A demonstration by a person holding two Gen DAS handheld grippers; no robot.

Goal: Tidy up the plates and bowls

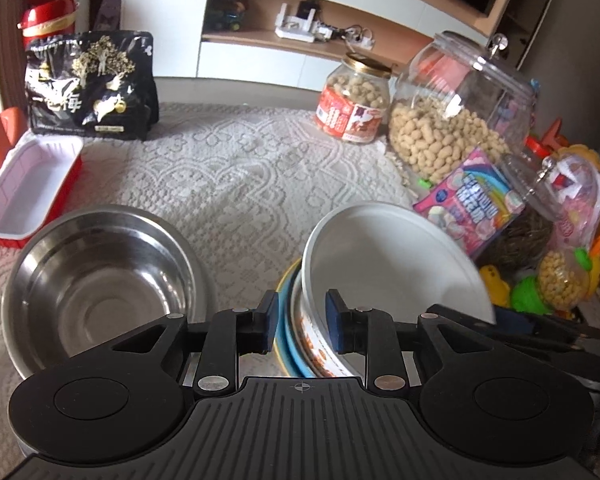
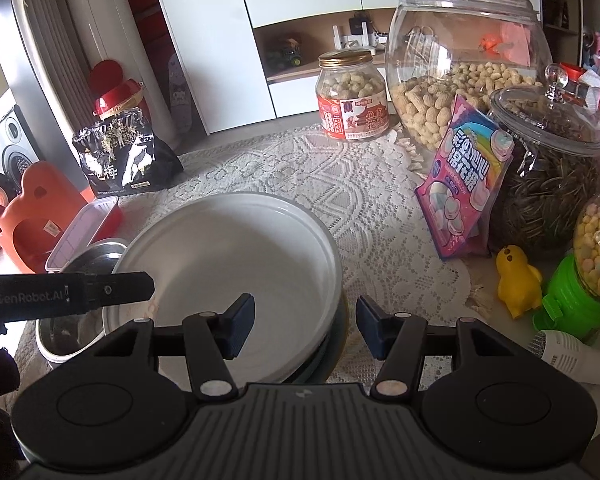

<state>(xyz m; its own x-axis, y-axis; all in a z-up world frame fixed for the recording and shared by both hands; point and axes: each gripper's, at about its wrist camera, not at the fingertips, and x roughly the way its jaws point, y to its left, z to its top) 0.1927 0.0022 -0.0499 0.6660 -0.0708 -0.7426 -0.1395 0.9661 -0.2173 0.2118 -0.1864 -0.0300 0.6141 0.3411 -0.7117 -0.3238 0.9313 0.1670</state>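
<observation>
A white bowl (image 1: 388, 256) with a printed outer wall sits on a blue-and-yellow-rimmed plate (image 1: 286, 344). My left gripper (image 1: 302, 322) is open, its fingers straddling the bowl's near-left rim. A steel bowl (image 1: 96, 284) stands to the left on the lace cloth. In the right wrist view the white bowl (image 2: 236, 272) fills the middle. My right gripper (image 2: 305, 326) is open, one finger inside the bowl and one outside its right rim. The left gripper's finger (image 2: 112, 290) reaches in from the left. The steel bowl (image 2: 88, 264) shows behind it.
A red-and-white tray (image 1: 32, 192) lies far left, a black snack bag (image 1: 92, 84) behind it. Peanut jars (image 1: 456, 112), a pink candy bag (image 1: 472, 204), a seed jar (image 2: 548, 168) and toys (image 2: 516, 280) crowd the right. A white handle (image 2: 572, 356) lies near right.
</observation>
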